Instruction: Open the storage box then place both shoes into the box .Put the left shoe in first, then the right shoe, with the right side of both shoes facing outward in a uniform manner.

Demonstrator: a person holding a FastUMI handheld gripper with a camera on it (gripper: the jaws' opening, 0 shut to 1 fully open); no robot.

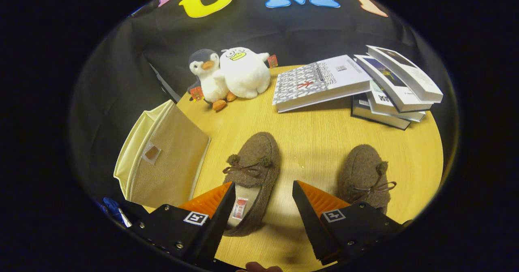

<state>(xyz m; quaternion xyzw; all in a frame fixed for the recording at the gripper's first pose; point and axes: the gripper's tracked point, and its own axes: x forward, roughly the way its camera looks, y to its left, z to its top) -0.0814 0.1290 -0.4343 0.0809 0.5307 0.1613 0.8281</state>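
Gripper: the gripper hangs above the wooden table with its fingers spread wide and nothing between the pads.
Left slipper: a brown fuzzy slipper with a bow lies on the table, its heel end between the fingers and close against the left one, toe pointing away toward the toys.
Right slipper: the second brown slipper sits well apart from the first, just beyond the right finger, toe also pointing away.
Storage box: a beige fabric storage box stands at the table's edge beside the first slipper; a flap with a small window tab shows, and I cannot tell whether it is open.
Done: nothing shows in the box; both slippers rest on the table.
Left: by my reading, opening the box if needed, then loading each slipper in order.
Bystanders: two plush penguins and a heap of books lie beyond.
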